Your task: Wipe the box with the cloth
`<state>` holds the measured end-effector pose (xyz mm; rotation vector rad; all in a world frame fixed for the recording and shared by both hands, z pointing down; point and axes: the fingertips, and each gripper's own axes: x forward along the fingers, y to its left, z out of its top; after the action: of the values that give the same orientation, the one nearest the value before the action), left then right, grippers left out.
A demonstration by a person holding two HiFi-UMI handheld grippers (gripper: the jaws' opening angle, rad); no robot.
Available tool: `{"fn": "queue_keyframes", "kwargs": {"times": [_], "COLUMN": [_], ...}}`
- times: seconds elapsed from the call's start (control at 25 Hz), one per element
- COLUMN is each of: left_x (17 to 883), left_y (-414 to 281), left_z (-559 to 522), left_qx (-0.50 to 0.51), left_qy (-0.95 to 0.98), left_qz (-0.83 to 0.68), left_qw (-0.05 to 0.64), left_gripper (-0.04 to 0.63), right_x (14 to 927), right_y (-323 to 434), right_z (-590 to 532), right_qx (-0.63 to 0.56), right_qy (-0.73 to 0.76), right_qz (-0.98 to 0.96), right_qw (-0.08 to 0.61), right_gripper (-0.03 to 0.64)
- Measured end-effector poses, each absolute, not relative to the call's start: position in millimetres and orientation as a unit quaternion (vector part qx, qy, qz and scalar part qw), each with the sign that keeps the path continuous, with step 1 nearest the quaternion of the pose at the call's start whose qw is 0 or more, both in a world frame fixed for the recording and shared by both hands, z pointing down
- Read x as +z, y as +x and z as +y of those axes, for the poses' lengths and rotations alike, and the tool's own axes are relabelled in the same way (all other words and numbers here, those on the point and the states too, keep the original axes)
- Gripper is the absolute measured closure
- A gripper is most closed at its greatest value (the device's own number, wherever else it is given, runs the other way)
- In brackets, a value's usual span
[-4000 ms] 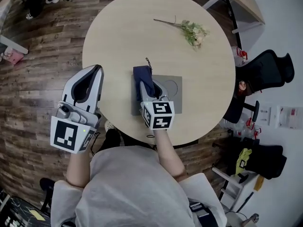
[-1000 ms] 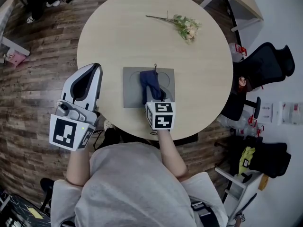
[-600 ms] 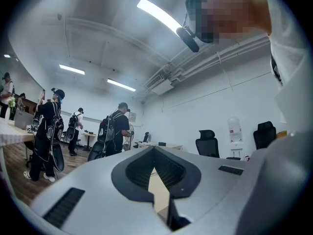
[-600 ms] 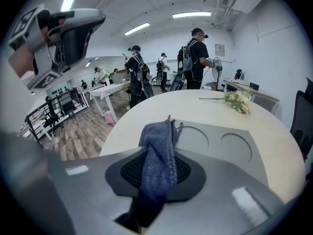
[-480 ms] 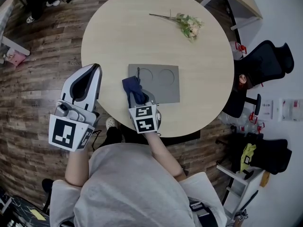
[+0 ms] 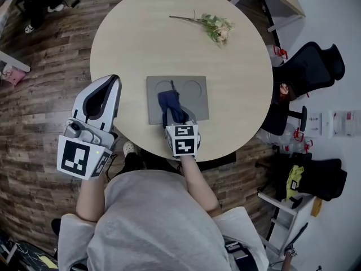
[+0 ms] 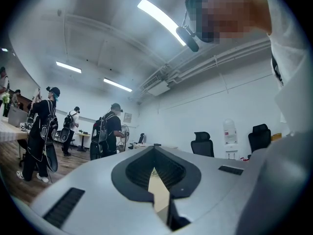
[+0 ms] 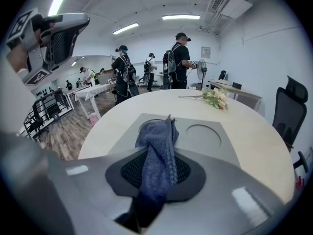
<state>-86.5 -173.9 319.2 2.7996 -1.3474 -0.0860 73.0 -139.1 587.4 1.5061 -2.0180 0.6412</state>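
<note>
A flat grey box (image 6: 194,109) with two round dents lies on the near half of the round table (image 6: 135,44). A dark blue cloth (image 6: 170,104) rests on the middle of the box, a little left of centre. My right gripper (image 6: 176,118) is shut on the cloth, its marker cube at the box's near edge. In the right gripper view the cloth (image 8: 159,146) runs from between the jaws out onto the box (image 8: 225,151). My left gripper (image 6: 111,82) hovers off the table's left edge, shut and empty; in its own view the left gripper (image 7: 155,152) points at the room.
A sprig of pale flowers (image 6: 213,27) lies at the table's far side and shows again as flowers (image 8: 215,98) beyond the box. Black office chairs (image 6: 307,72) stand to the right. Several people (image 8: 178,58) stand far off on the wood floor.
My right gripper has dragged the cloth from the box's near left corner towards its middle; a second ago it was on the right part. The left gripper has stayed put.
</note>
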Motion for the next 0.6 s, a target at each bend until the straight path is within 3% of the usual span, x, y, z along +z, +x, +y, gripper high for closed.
{"fn": "queue_keyframes", "kwargs": {"times": [0.6], "left_x": [316.4], "left_y": [-39.2], "left_z": [-174.6], "left_qx": [-0.027], "left_qy": [0.910], "left_qz": [-0.414], "left_qw": [0.014], "left_gripper": [0.588], "right_x": [590.6], "right_y": [165.2], "right_z": [-133.8], "right_qx": [0.242], "right_qy": [0.612], "right_qz": [-0.706], "right_qw": [0.262], "right_gripper": [0.537]}}
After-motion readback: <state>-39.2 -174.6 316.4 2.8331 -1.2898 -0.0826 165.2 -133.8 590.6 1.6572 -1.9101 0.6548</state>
